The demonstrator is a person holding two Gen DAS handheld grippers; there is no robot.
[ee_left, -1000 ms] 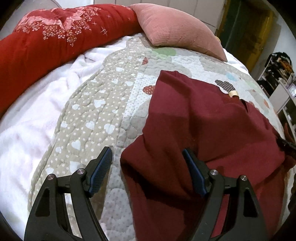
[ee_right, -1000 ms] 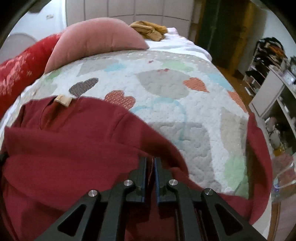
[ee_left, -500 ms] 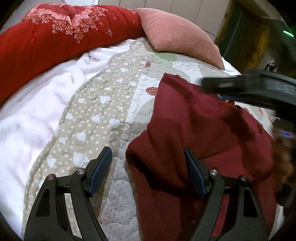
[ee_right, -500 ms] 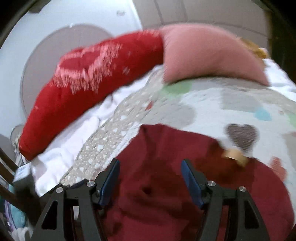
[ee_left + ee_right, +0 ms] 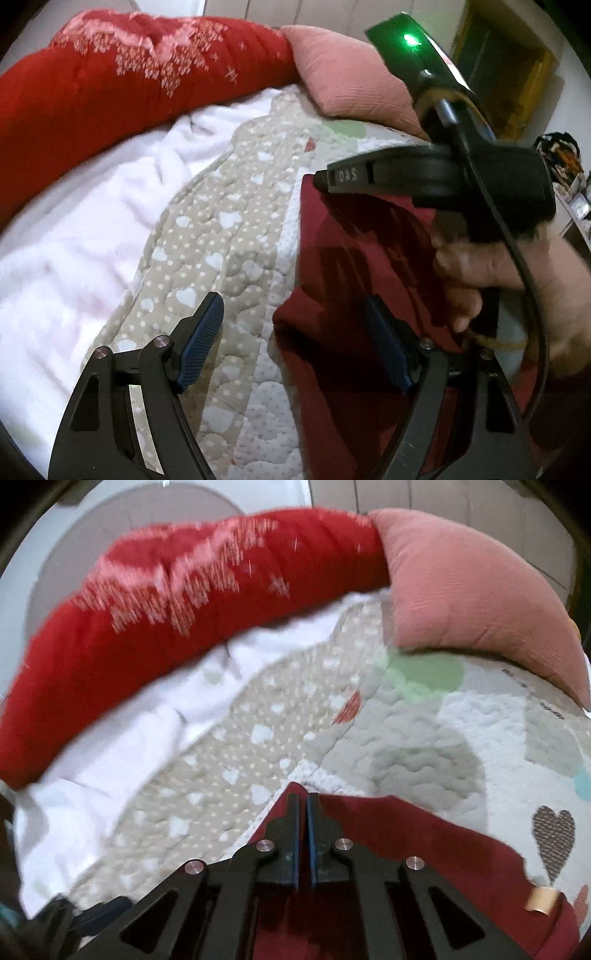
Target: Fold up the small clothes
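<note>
A dark red garment (image 5: 354, 266) lies on the heart-patterned quilt (image 5: 221, 236). My left gripper (image 5: 295, 343) is open, its jaws wide apart low over the garment's near left corner, holding nothing. My right gripper (image 5: 303, 805) is shut on the garment's far left corner (image 5: 295, 790); the cloth sits between its closed pads. In the left wrist view the right gripper (image 5: 325, 181) reaches in from the right above the garment, with the hand (image 5: 491, 266) holding it. The garment's tan neck label (image 5: 541, 899) shows at lower right.
A red floral bolster (image 5: 122, 96) and a pink cushion (image 5: 354, 77) line the far side of the bed. A white fleece blanket (image 5: 74, 236) lies left of the quilt. Shelves with clutter (image 5: 561, 158) stand at the far right.
My right gripper let go of the garment's edge, swung left across it open, and has now shut on its far left corner. My left gripper stayed open and almost still.
</note>
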